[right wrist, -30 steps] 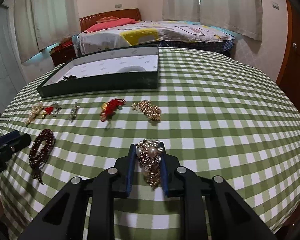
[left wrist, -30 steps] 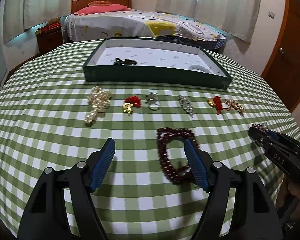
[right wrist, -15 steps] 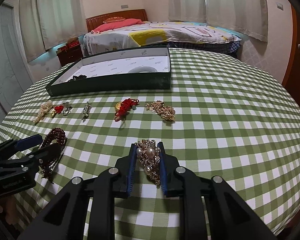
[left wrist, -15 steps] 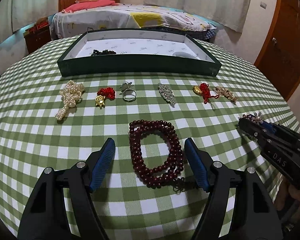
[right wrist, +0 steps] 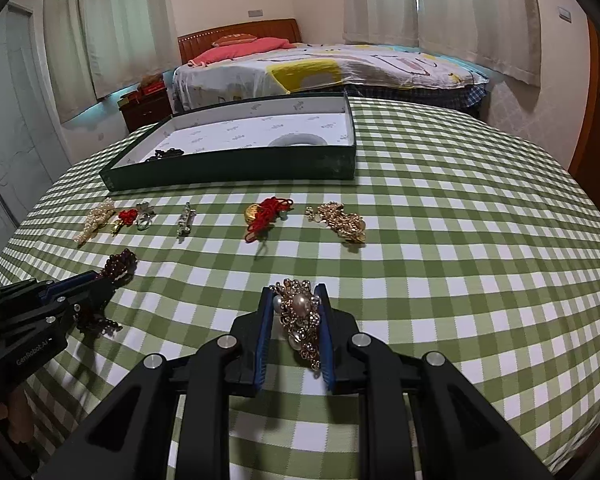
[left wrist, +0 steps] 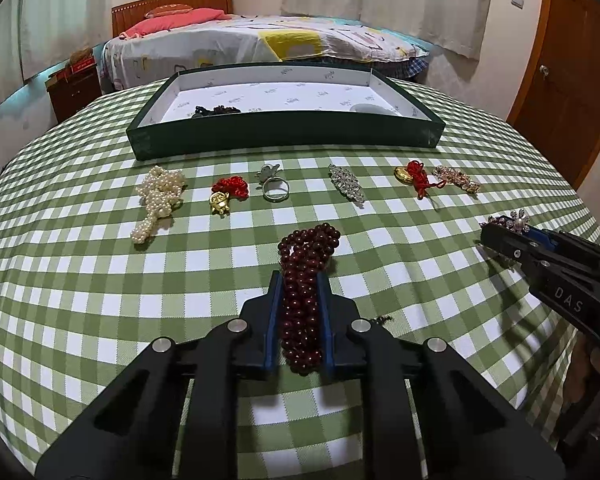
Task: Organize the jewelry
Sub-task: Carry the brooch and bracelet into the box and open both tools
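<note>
Left fingers (left wrist: pixel 299 280) clamped on dark red bead bracelet (left wrist: pixel 306 276), right fingers (right wrist: pixel 293 294) gripping pearl-and-gold brooch (right wrist: pixel 300 316), open checked cloth (right wrist: pixel 460 280) around

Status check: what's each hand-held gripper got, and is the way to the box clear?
Left hand-held gripper shut on dark red beads. Right hand-held gripper shut on pearl brooch. Box open ahead, row of loose jewelry lying between.

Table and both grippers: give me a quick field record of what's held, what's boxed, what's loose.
left gripper: shut on dark red bead bracelet
right gripper: shut on gold pearl brooch
green box: holds a dark bead piece and a white bangle
loose on checked tablecloth: pearl strand, silver ring, crystal brooch
</note>
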Action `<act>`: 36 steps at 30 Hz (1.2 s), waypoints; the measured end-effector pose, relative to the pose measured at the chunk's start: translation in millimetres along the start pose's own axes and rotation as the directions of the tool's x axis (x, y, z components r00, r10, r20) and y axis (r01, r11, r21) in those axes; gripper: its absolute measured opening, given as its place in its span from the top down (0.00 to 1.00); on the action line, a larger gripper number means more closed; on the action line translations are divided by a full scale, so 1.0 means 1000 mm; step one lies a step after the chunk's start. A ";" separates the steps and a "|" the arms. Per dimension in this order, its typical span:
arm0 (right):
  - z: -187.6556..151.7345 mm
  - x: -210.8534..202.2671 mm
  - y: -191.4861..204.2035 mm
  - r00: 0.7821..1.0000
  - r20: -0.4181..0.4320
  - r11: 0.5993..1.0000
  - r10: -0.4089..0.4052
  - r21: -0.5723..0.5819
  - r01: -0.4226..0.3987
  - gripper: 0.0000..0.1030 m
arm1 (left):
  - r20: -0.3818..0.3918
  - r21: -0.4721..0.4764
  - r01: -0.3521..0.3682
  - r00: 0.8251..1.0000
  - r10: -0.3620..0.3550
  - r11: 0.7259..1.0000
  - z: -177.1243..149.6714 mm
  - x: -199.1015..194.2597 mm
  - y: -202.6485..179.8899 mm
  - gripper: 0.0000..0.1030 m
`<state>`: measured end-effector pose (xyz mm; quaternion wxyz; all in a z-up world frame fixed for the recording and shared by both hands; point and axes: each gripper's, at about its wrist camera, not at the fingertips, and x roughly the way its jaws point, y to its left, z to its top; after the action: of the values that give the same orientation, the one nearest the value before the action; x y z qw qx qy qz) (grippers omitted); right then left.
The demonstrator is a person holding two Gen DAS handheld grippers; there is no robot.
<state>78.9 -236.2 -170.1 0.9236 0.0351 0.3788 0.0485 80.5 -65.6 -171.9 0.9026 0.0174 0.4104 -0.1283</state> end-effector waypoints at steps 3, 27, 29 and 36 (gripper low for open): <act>0.001 -0.002 0.002 1.000 0.003 1.000 0.005 0.000 -0.005 0.79 | 0.015 -0.001 0.004 1.000 -0.004 1.000 0.001 -0.005 0.000 0.85; 0.096 -0.006 0.037 0.980 0.153 0.992 0.128 -0.029 -0.126 0.79 | 0.161 -0.042 0.031 0.987 -0.024 0.999 0.092 -0.021 0.022 0.85; 0.114 -0.004 0.042 0.974 0.177 0.990 0.140 -0.041 -0.135 0.79 | 0.179 -0.043 0.035 0.983 -0.027 0.998 0.107 -0.018 0.024 0.85; 0.160 0.013 0.049 0.959 0.231 0.987 0.162 -0.051 -0.154 0.79 | 0.227 -0.043 0.024 0.974 -0.014 0.999 0.157 0.001 0.035 0.85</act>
<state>197.9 -190.7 -60.4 0.9553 0.0559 0.2625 0.1237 205.5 -53.9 -71.2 0.9425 -0.0218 0.3077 -0.1286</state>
